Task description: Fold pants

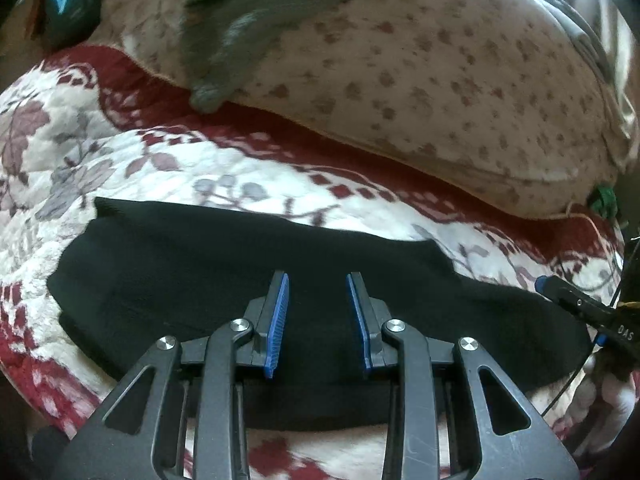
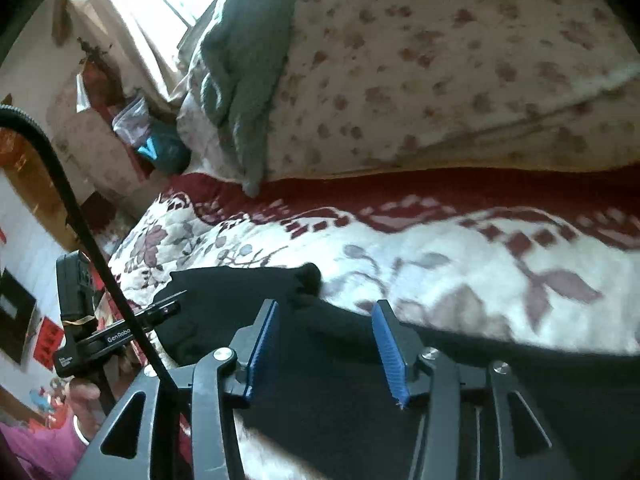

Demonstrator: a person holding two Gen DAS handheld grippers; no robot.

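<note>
The black pants (image 1: 224, 280) lie flat across a floral white-and-red quilt (image 1: 80, 152), stretching left to right. My left gripper (image 1: 318, 280) is open just above the pants' near middle, with nothing between its blue pads. My right gripper (image 2: 326, 308) is open over the pants (image 2: 240, 304) near their crumpled edge, also empty. The right gripper (image 1: 576, 304) shows at the right edge of the left wrist view. The left gripper (image 2: 168, 306) shows at the left of the right wrist view, over the pants' left end.
A large spotted cream pillow (image 1: 440, 80) lies behind the pants with a grey-green knitted cloth (image 1: 240, 28) draped on it. A dark bag with a teal mark (image 1: 68, 4) sits at the far left. The bed's near edge is just below the grippers.
</note>
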